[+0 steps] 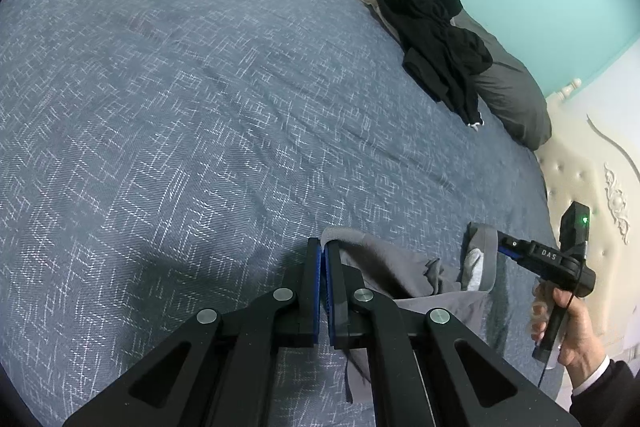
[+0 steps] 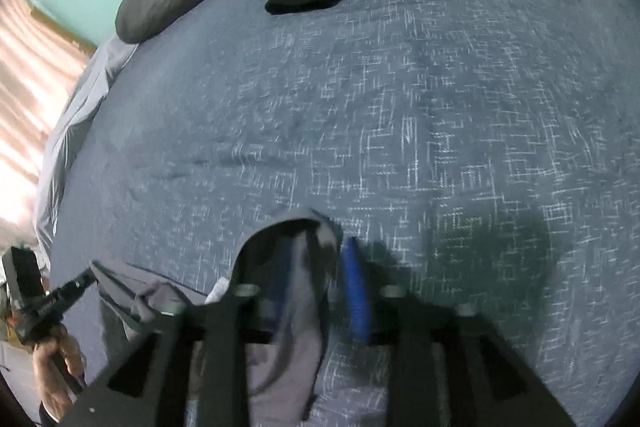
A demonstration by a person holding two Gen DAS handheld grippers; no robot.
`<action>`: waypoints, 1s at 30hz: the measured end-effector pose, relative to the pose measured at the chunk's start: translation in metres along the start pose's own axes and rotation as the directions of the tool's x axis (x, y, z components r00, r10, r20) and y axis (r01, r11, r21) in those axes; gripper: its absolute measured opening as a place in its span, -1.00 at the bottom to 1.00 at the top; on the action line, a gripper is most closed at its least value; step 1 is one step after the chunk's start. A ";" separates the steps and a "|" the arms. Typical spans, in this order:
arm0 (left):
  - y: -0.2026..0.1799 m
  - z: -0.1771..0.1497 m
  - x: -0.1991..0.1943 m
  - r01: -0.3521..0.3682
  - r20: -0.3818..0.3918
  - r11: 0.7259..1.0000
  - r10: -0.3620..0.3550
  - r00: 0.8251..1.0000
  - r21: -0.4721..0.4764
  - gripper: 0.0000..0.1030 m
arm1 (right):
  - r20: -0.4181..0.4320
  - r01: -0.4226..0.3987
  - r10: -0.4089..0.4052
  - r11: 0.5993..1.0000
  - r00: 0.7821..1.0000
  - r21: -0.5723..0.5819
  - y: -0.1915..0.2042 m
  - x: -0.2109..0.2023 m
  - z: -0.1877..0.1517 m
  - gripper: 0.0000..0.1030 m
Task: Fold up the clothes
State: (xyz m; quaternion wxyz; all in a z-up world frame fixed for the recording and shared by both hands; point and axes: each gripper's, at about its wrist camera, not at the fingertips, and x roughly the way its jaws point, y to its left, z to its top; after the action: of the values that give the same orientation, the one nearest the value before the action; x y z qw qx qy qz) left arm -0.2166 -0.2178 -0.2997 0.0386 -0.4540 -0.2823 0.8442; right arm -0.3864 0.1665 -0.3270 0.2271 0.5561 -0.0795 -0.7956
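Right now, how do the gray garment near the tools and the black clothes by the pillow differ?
The gray garment is light gray; the black clothes are dark. The gray one is pinched in the left tool; the black ones lie untouched in a crumpled heap, partly on the pillow. Both rest on the blue bedspread, unfolded.

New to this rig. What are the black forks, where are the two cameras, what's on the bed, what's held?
No robot here: a person's hand carries each black fork, a two-finger gripper. Both pictures are fisheye views from a camera on a gripper, looking along its fingers.

Left view: the left gripper is shut on the edge of a grey garment. Right view, blurred: the right gripper has its jaws apart, with that garment's other end between them; they look released.

All this lies on a blue patterned bedspread. Farther off are a black clothes pile and dark grey pillows.
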 end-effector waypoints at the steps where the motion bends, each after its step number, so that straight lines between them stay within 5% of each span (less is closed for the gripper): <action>1: 0.000 0.000 0.000 0.001 0.000 1.000 -0.001 1.000 -0.001 -0.96 | 0.002 0.005 -0.005 1.000 1.000 0.001 0.000 0.002 0.001 -0.31; 9: 0.001 0.001 -0.001 0.009 0.005 1.000 -0.009 1.000 -0.001 -0.96 | 0.054 -0.015 0.016 0.999 0.998 -0.031 0.005 0.021 0.002 -0.36; 11: 0.003 0.001 -0.001 0.010 0.005 1.000 -0.010 1.000 -0.004 -0.96 | 0.069 -0.026 0.031 0.998 0.997 -0.065 0.009 0.022 0.002 -0.73; 14: 0.005 0.003 -0.001 0.012 0.004 1.000 -0.012 1.000 -0.015 -0.96 | 0.077 -0.055 0.063 0.994 0.995 -0.098 0.012 0.018 0.000 -0.96; 30: 0.015 0.011 -0.002 -0.007 0.020 0.998 0.008 1.000 -0.059 -0.96 | -0.058 -0.218 0.210 0.935 0.976 -0.279 -0.019 -0.068 -0.027 -0.97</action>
State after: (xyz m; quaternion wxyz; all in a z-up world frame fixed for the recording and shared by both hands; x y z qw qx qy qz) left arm -0.2211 -0.2358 -0.3017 0.0192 -0.4475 -0.3058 0.8401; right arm -0.3479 0.2175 -0.2862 0.3906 0.5164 -0.0215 -0.7618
